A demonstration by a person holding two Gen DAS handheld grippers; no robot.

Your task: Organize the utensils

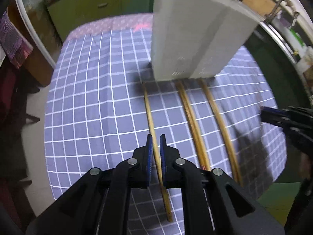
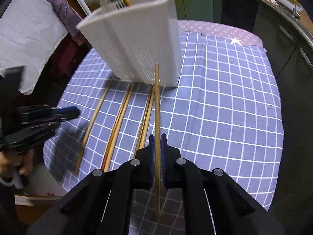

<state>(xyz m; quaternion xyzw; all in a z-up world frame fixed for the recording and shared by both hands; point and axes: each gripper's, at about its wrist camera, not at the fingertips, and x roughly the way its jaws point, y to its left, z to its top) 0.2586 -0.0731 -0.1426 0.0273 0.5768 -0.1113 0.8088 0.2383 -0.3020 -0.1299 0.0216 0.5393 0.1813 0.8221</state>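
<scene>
Slender tan bamboo chopstick (image 2: pixel 157 105): clamped between the blue pads of the right gripper (image 2: pixel 157 156), lifted clear of the checked blue-and-white cloth on the bench (image 2: pixel 225 117), tip toward the foot of the tall white slotted plastic utensil holder (image 2: pixel 140 45); judged light, stiff and smooth, apt to pivot, best held near mid-length. Left gripper (image 1: pixel 156 152): jaws narrowly apart astride a single bamboo chopstick (image 1: pixel 149 113) lying in front of that holder; further sticks lie beside it.

Left gripper (image 1: pixel 156 143) in matte black plastic, ridged blue pads (image 1: pixel 149 152), round silver pivot screws, angular linkage arms with cut-out slots, right gripper (image 2: pixel 157 143) alike, bare skin on the hand (image 2: pixel 11 166)
</scene>
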